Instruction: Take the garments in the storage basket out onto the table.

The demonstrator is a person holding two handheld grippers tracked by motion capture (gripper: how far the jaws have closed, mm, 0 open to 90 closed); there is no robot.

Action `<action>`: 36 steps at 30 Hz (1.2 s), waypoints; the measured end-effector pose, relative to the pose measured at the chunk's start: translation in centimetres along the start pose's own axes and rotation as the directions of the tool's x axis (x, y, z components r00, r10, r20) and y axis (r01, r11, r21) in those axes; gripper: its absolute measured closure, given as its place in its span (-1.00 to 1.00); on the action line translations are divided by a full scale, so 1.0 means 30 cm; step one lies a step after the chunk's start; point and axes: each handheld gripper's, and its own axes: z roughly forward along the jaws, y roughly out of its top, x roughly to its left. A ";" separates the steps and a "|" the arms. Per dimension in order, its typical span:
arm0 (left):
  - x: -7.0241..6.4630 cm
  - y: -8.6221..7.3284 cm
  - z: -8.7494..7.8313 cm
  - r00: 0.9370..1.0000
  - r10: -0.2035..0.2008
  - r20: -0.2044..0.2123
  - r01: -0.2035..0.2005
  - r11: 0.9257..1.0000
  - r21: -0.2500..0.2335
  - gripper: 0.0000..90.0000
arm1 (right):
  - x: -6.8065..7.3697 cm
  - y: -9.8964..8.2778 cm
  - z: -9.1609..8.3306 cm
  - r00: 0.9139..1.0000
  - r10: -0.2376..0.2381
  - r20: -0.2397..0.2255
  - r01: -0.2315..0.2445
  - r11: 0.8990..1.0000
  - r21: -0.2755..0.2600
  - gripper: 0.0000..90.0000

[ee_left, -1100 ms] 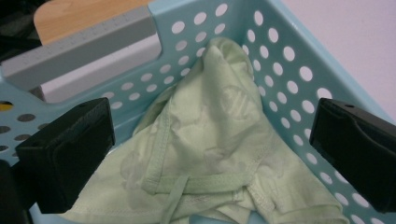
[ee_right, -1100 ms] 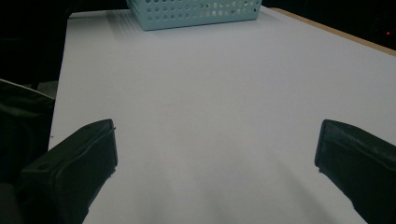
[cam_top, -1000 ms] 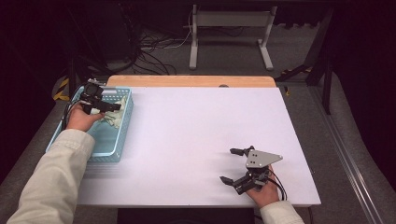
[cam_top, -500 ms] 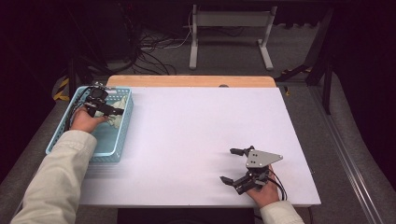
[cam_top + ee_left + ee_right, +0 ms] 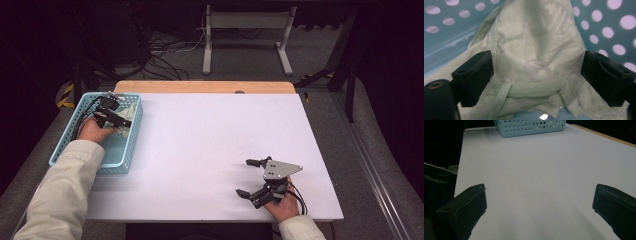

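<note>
1. Nearest the person, at about five o'clock on the white table, the right gripper rests in the right hand with its jaws spread wide and nothing between them.
2. In the right gripper view that gripper looks along bare tabletop, one black jaw at seven o'clock and the other at four o'clock.
3. From that same view, the blue basket stands at twelve o'clock, well apart from the right gripper.
4. Farther off in the high view, at about ten o'clock on the table, the left hand reaches into the blue basket, a cream sleeve trailing back to seven o'clock.
5. The left gripper sits low inside the basket, over the pale cloth that lies bunched in the basket's far end, near the right-hand wall.
6. In the left gripper view the pale cloth rises as a fold between the two jaws of the left gripper; the jaws have just been closing and flank the fold at nine and three o'clock, right at its edges, though a firm pinch is not visible.
7. Behind the cloth, the basket's perforated wall runs from ten to two o'clock.
</note>
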 end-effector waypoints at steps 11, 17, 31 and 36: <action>-0.003 0.003 -0.014 1.000 -0.011 -0.028 0.012 1.000 0.019 0.40 | 0.000 0.000 0.000 1.000 -0.001 0.000 0.001 1.000 -0.001 -1.00; -0.012 0.007 -0.027 0.999 0.019 -0.039 -0.019 1.000 0.012 0.60 | 0.000 0.000 0.000 1.000 -0.002 0.001 0.002 1.000 -0.001 -1.00; -0.013 0.008 -0.135 1.000 -0.019 -0.014 0.017 0.990 -0.143 0.61 | 0.000 0.001 -0.002 1.000 -0.005 0.002 0.005 1.000 -0.001 -1.00; -0.016 -0.004 -0.177 0.999 -0.035 0.004 0.035 0.974 -0.223 0.61 | 0.000 0.001 -0.002 1.000 -0.004 0.001 0.004 1.000 -0.003 -1.00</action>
